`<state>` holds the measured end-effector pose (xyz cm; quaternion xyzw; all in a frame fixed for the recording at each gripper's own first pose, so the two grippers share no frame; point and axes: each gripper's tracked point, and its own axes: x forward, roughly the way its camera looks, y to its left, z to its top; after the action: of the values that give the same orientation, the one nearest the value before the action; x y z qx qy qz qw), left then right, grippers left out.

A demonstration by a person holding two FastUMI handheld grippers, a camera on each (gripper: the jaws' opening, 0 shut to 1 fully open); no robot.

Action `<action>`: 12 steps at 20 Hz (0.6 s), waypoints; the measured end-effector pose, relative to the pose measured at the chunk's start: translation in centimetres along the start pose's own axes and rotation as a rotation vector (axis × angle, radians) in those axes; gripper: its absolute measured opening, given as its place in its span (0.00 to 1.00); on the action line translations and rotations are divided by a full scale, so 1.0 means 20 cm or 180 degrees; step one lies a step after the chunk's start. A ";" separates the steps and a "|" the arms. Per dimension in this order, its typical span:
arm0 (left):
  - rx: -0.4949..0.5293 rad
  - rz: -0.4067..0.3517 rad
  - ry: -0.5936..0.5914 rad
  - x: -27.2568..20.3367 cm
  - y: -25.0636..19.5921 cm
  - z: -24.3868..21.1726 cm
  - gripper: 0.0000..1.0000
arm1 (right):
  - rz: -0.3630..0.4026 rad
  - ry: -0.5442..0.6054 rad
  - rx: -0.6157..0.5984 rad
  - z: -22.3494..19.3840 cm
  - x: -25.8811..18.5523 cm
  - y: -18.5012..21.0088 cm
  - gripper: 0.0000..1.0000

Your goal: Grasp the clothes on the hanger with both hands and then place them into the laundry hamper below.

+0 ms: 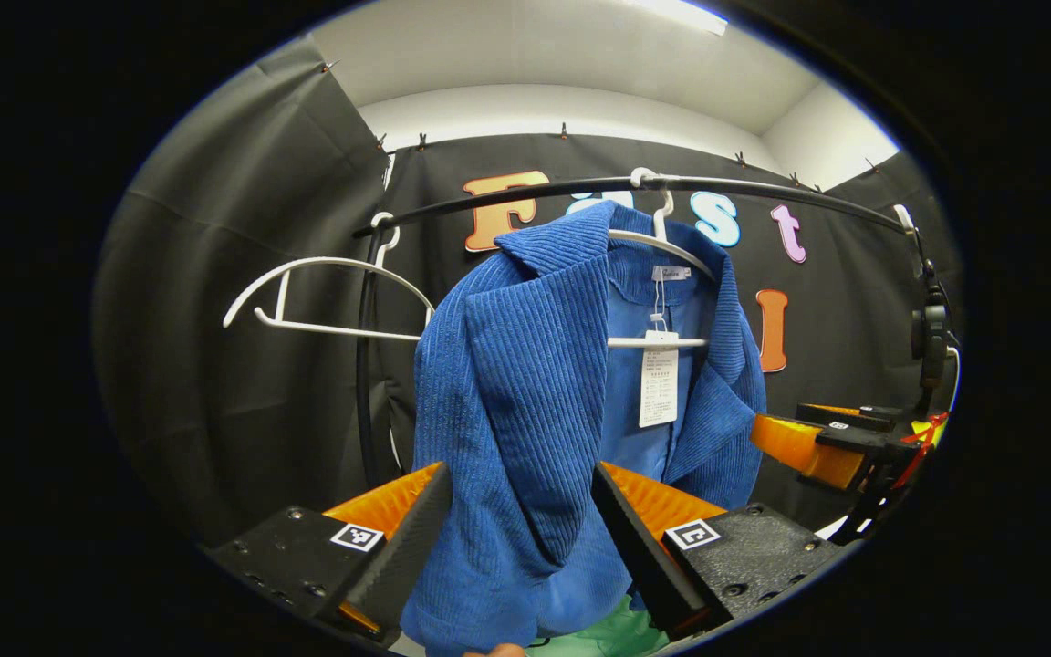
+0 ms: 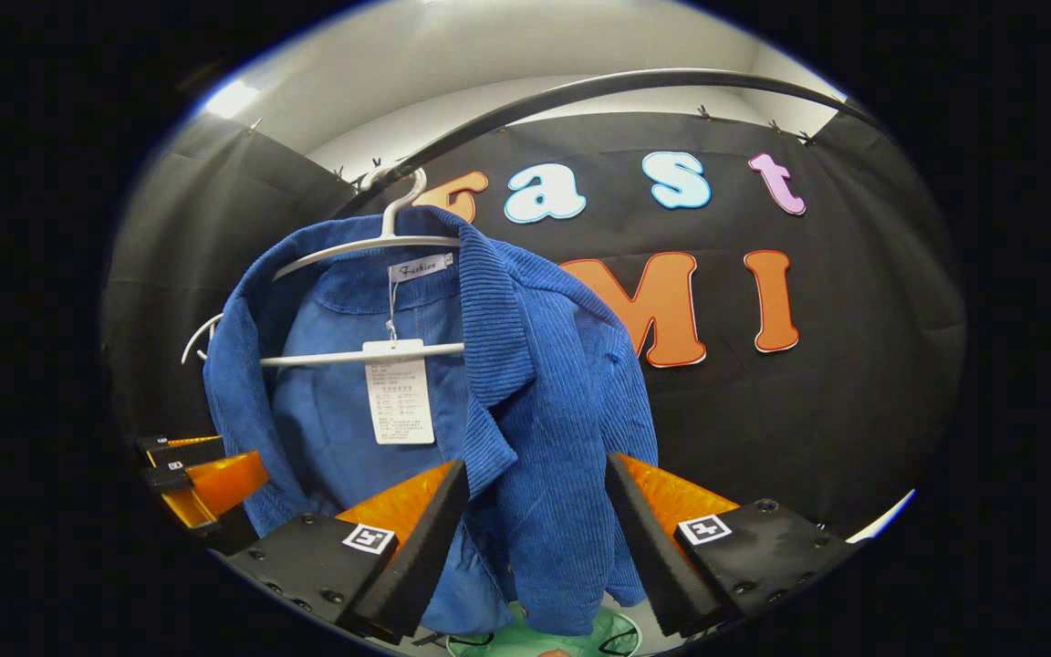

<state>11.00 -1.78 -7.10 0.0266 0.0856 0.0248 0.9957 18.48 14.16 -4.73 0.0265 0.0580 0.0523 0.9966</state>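
Booth: black cloth wall, dark rail (image 1: 580, 187) overhead.
Jacket (image 1: 525, 383): blue corduroy, on a white hanger (image 1: 662, 239) hooked to the rail.
Left gripper (image 1: 521, 529): fingers apart, jacket's front panel between them.
Right gripper (image 2: 535, 538): fingers apart around the other panel.

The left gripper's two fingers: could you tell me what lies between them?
The blue jacket's front panel hangs in the gap of the open left gripper in the left gripper view; its fingers are not yet pressing on it.
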 end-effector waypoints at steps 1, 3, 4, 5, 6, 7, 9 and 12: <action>0.0001 0.0013 -0.0002 0.02 0.00 0.00 0.98 | -0.0016 -0.0008 -0.0015 0.00 0.03 0.01 0.97; 0.0029 0.0057 -0.0001 0.06 0.01 -0.01 0.97 | -0.0105 -0.0034 -0.0021 0.00 0.09 0.00 0.97; 0.0033 0.0094 -0.0014 0.06 0.02 -0.01 0.96 | -0.0151 -0.0044 -0.0010 -0.01 0.12 0.00 0.97; 0.0029 0.0119 -0.0024 0.08 0.03 -0.01 0.97 | -0.0180 -0.0051 0.0007 -0.02 0.16 0.01 0.97; 0.0017 0.0143 -0.0031 0.09 0.03 -0.01 0.97 | -0.0192 -0.0048 0.0025 -0.03 0.19 0.01 0.97; 0.0008 0.0156 -0.0034 0.10 0.04 -0.01 0.96 | -0.0203 -0.0044 0.0042 -0.03 0.22 0.01 0.97; 0.0009 0.0198 -0.0037 0.13 0.05 0.00 0.97 | -0.0206 -0.0027 0.0092 -0.05 0.27 0.02 0.97; 0.0039 0.0289 -0.0041 0.16 0.09 -0.01 0.92 | -0.0084 0.0016 0.0181 -0.07 0.31 0.07 0.89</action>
<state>14.14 0.24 -7.66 0.0367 0.0780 0.0692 0.9939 24.33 16.39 -6.83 0.0539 0.0624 0.0376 0.9959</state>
